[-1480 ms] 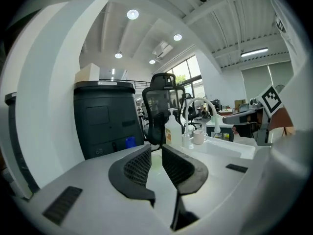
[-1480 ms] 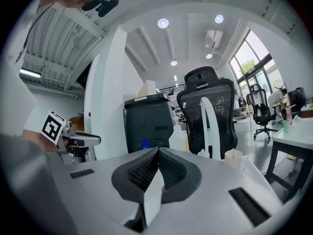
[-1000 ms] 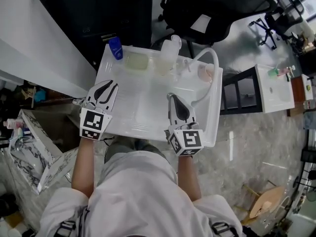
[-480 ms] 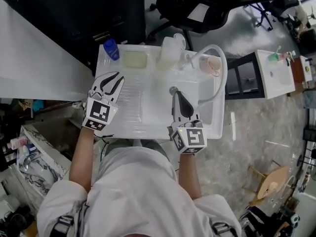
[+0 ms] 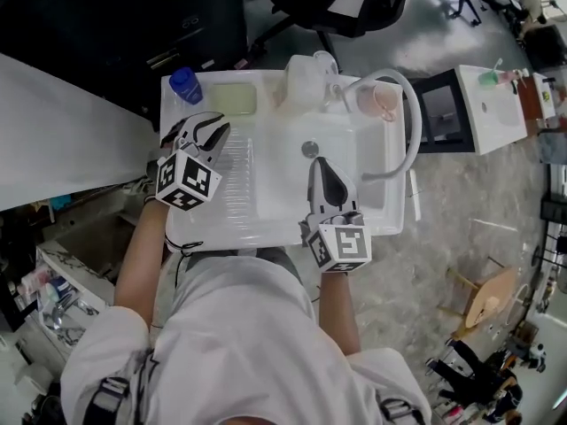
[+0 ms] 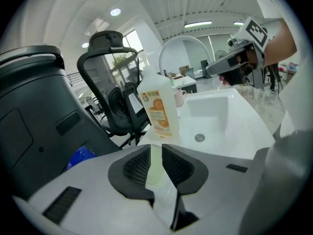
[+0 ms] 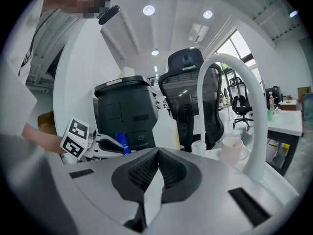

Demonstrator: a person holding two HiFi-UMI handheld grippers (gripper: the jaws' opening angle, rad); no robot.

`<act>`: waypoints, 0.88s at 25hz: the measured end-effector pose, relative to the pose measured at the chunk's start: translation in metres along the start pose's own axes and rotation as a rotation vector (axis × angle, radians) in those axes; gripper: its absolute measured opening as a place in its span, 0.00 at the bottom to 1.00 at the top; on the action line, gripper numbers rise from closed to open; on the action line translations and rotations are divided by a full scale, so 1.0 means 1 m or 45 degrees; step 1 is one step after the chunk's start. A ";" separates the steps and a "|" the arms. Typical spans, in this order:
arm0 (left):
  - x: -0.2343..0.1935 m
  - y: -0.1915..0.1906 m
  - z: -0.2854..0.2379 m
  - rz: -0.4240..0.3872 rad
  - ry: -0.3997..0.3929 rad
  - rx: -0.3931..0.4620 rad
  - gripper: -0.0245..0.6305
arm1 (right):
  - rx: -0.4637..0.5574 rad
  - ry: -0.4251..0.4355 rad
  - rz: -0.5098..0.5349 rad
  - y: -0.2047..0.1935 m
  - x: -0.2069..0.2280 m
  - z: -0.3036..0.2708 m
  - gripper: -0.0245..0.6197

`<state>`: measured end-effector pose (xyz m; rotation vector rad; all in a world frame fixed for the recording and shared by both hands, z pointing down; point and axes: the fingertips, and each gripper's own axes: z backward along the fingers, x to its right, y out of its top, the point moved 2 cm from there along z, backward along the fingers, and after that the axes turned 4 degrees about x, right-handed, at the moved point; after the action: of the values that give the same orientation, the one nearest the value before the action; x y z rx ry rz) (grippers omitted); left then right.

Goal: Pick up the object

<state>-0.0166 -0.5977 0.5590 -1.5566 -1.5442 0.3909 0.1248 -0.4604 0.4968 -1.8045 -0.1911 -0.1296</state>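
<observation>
A clear detergent bottle [image 5: 304, 82] with an orange label [image 6: 159, 109] stands upright at the back of the white sink unit [image 5: 204, 228]. My left gripper [image 5: 213, 131] hovers over the ribbed drainboard, short of a pale yellow-green sponge [image 5: 232, 100]. Seen from the left gripper view, this gripper [image 6: 156, 155] is open by a narrow gap with nothing in it, and it points at the bottle. My right gripper [image 5: 321, 168] is over the basin near the drain [image 5: 309, 149]. In its own view my right gripper [image 7: 158, 153] is shut and empty.
A blue-capped bottle [image 5: 184, 85] stands at the sink's back left corner. A pink cup [image 5: 383, 103] sits at the back right under the arching white faucet [image 5: 403, 131]. Behind the sink are a black bin [image 7: 124, 111] and an office chair [image 7: 188, 92].
My left gripper has moved forward along the drainboard toward the sponge, and its jaws now stand slightly apart. The right gripper has stayed over the basin, still shut.
</observation>
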 end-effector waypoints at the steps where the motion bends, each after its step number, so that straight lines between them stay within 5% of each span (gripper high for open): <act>1: 0.001 -0.005 -0.007 -0.032 -0.024 -0.027 0.14 | -0.005 -0.002 0.001 -0.002 0.000 -0.003 0.04; 6: 0.006 -0.032 -0.042 -0.090 -0.160 -0.147 0.18 | -0.034 -0.009 0.002 -0.007 0.002 -0.019 0.04; 12: 0.012 -0.061 -0.083 -0.342 -0.223 -0.291 0.18 | -0.089 -0.022 -0.006 -0.016 0.012 -0.032 0.04; 22: 0.018 -0.081 -0.115 -0.344 -0.252 -0.347 0.18 | -0.154 -0.017 -0.027 -0.032 0.019 -0.041 0.04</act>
<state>0.0207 -0.6351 0.6902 -1.5177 -2.0014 0.1905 0.1380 -0.4911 0.5411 -1.9247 -0.2155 -0.1469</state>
